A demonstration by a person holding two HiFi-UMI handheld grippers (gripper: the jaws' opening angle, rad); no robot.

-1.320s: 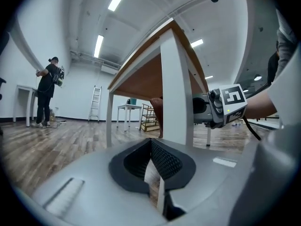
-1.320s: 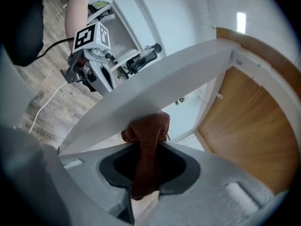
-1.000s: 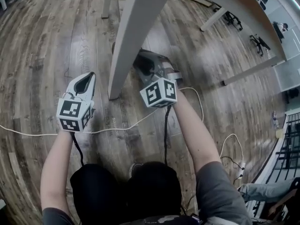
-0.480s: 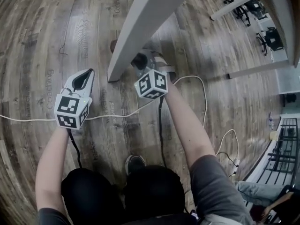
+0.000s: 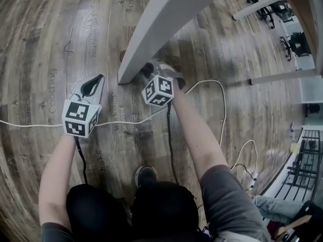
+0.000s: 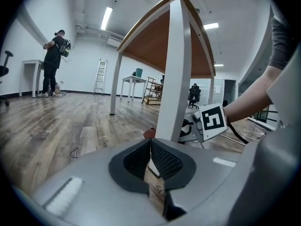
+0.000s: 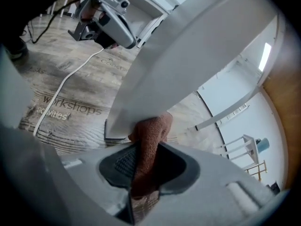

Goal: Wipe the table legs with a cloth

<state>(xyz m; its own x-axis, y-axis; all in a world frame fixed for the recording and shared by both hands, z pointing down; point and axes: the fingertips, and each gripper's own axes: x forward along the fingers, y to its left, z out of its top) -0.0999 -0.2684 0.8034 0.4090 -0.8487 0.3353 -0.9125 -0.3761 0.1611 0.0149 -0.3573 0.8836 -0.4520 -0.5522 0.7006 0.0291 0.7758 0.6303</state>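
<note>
A white table leg (image 5: 156, 29) slants down to its foot on the wood floor. My right gripper (image 5: 150, 73) sits at that foot, on the leg's right side, shut on a rust-brown cloth (image 7: 150, 131). The cloth is pressed against the leg (image 7: 188, 55) just above the floor. From the left gripper view a sliver of the cloth (image 6: 149, 133) shows beside the leg (image 6: 176, 69), with the right gripper (image 6: 195, 128) behind it. My left gripper (image 5: 98, 79) hovers left of the foot, apart from it, its jaws (image 6: 150, 145) shut with nothing between them.
A white cable (image 5: 136, 121) runs across the floor under both grippers and loops right. My shoe (image 5: 145, 174) is close behind. More table legs (image 5: 275, 76) stand at the upper right. A person (image 6: 55, 62) and a ladder (image 6: 100, 76) are far off.
The right gripper has slid down the leg with the cloth, from a little above the foot to the foot itself. The left gripper has stayed about where it was.
</note>
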